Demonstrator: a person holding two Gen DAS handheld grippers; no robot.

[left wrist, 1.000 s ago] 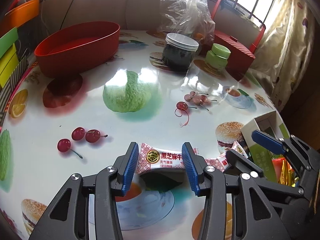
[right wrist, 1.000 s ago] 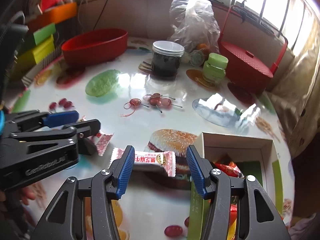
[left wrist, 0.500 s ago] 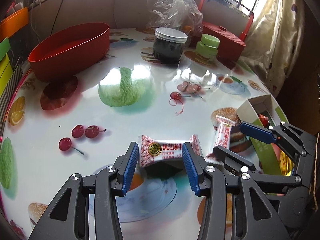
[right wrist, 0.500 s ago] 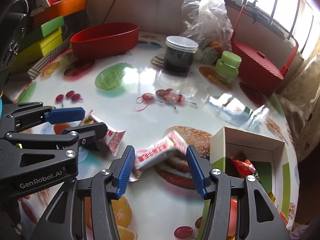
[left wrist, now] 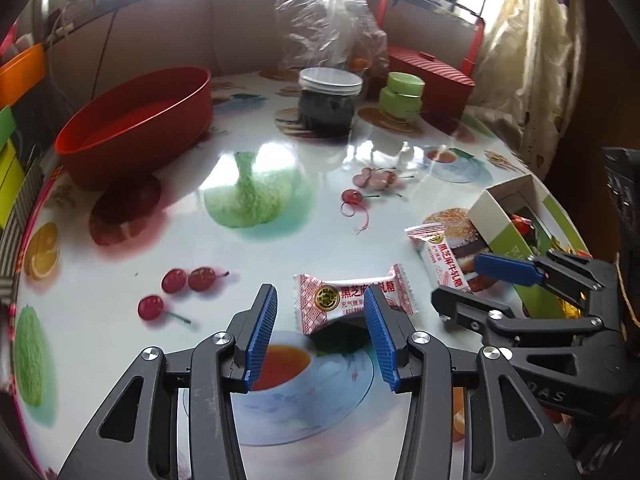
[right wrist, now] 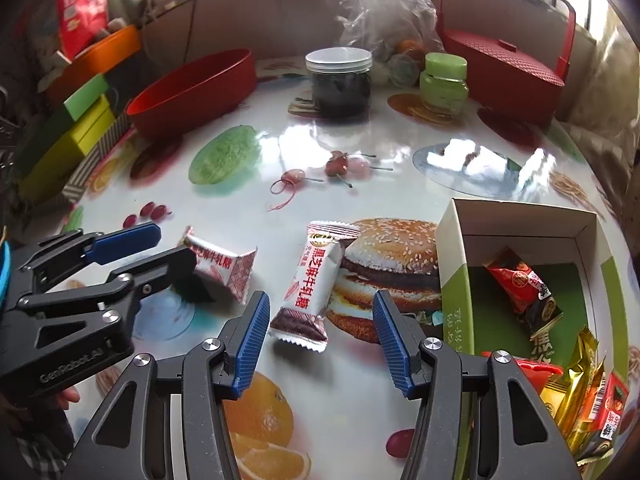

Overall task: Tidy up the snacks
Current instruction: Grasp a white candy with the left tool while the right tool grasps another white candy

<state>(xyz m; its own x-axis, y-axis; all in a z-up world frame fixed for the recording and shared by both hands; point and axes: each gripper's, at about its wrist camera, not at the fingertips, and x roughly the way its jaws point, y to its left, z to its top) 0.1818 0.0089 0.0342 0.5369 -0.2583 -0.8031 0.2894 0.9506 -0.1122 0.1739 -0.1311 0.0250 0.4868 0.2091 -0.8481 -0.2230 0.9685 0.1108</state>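
Two white-and-red nougat candy packets lie on the fruit-print table. One candy (left wrist: 340, 300) lies crosswise just ahead of my open left gripper (left wrist: 320, 334), partly behind its right finger; it also shows in the right wrist view (right wrist: 222, 266). The other candy (right wrist: 312, 284) lies lengthwise between the tips of my open right gripper (right wrist: 320, 342), untouched; in the left wrist view (left wrist: 440, 258) it sits by the right gripper (left wrist: 476, 284). The open green-and-white snack box (right wrist: 452, 264) to the right holds several wrapped snacks (right wrist: 520, 284). The left gripper (right wrist: 132, 256) is seen at left.
A red oval tub (left wrist: 136, 128) stands back left. A dark jar (left wrist: 328, 100), a green jar (left wrist: 400, 94), a plastic bag (left wrist: 332, 20) and a red basket (left wrist: 428, 68) stand at the back. Coloured boxes (right wrist: 76, 128) line the left edge.
The right-hand candy has turned from crosswise to lengthwise between the right gripper's fingers. Both grippers have pulled back and risen a little; the left candy sits slightly farther ahead.
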